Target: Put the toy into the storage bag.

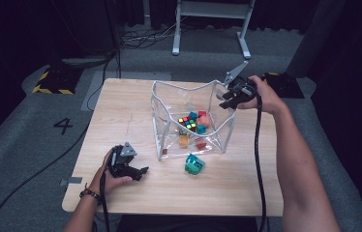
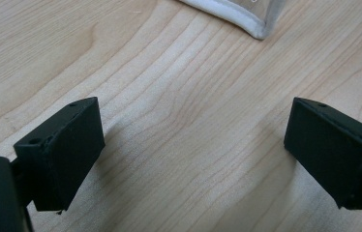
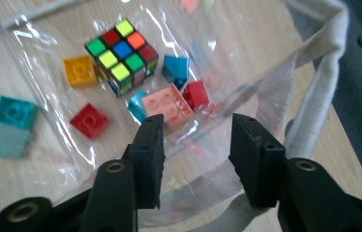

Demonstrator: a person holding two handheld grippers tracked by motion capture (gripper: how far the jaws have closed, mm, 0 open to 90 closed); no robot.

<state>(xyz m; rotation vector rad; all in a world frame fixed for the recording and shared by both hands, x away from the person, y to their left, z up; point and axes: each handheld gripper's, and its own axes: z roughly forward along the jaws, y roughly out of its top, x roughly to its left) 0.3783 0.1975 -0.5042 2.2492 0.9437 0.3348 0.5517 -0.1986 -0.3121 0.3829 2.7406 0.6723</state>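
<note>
From the high view, my right gripper [image 1: 228,99] is up at the far right rim of the clear bag [image 1: 169,99], which stands open mid-desk [image 1: 121,101] with a puzzle cube [image 1: 187,122] and bricks inside; a teal block [image 1: 194,164] sits just outside its near wall. My left gripper [image 1: 138,173] rests low on the desk, near the left corner.

Left gripper view: jaws spread wide, bare wood between them, the bag's white-trimmed corner [image 2: 247,21] ahead.

Right gripper view: jaws stand partly apart, a gap between them, and the bag's white-trimmed rim [image 3: 314,82] runs just beside them. I can't tell if the pads touch the plastic. Below lie the cube [image 3: 121,53], a pink brick [image 3: 168,107], and a red brick [image 3: 89,120].
</note>
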